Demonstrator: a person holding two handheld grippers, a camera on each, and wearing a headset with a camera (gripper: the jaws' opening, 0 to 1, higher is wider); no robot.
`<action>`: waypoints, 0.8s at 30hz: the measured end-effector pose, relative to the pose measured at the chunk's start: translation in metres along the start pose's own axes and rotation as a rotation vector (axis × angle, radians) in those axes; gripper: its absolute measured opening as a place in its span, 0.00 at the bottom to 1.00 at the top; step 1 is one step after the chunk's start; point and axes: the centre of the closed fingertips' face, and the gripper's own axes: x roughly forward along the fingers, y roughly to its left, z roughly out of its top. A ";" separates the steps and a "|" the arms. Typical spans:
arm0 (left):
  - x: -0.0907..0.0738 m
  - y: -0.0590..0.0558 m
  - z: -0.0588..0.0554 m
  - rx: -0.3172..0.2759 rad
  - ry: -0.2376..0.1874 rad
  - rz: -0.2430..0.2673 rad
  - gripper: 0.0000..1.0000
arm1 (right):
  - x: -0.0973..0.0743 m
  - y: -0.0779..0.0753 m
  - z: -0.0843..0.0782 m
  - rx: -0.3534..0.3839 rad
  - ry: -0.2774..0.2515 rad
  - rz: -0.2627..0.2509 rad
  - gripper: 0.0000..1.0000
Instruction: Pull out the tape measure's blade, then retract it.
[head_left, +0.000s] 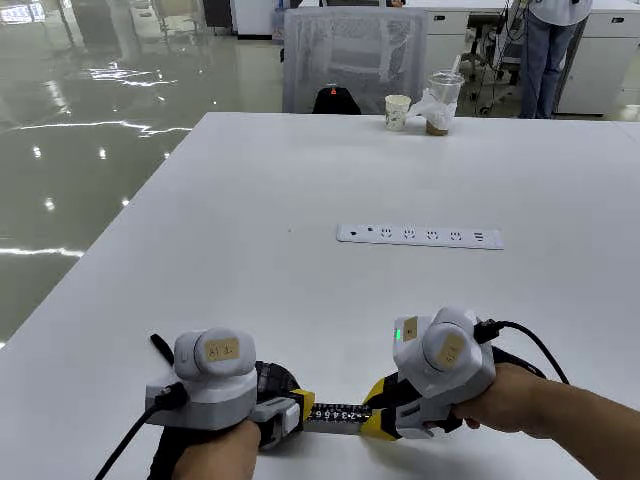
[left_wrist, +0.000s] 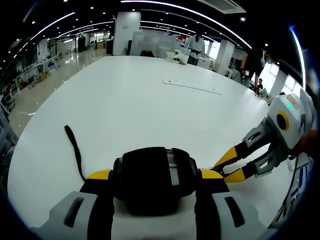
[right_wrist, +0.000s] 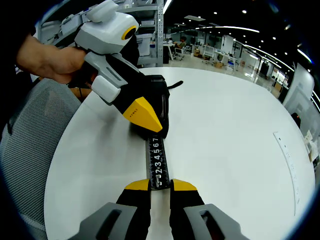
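Note:
A black tape measure case (left_wrist: 152, 177) sits between the yellow-tipped jaws of my left gripper (left_wrist: 155, 175), which is shut on it; its black wrist strap (left_wrist: 75, 150) trails on the white table. In the head view the case (head_left: 275, 385) lies at the near table edge under the left gripper (head_left: 290, 405). A short length of black blade with white numerals (right_wrist: 157, 162) runs from the case (right_wrist: 155, 107) to my right gripper (right_wrist: 160, 186), shut on the blade's end. The blade (head_left: 335, 412) spans the small gap to the right gripper (head_left: 375, 415).
A white power strip (head_left: 420, 236) lies mid-table. Paper cups and a plastic cup with a bag (head_left: 425, 102) stand at the far edge, a mesh chair (head_left: 355, 60) behind them. A person (head_left: 550, 50) stands at the back right. The table (head_left: 250, 250) drops off at left.

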 end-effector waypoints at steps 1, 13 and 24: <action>0.000 0.000 0.000 -0.001 0.000 -0.001 0.60 | 0.001 0.000 0.001 -0.001 0.000 0.000 0.10; -0.001 0.000 -0.001 -0.005 0.003 -0.005 0.60 | 0.012 0.001 0.013 -0.005 -0.019 0.006 0.10; -0.001 0.000 -0.001 -0.011 0.005 -0.008 0.60 | 0.022 0.003 0.026 -0.012 -0.032 0.012 0.10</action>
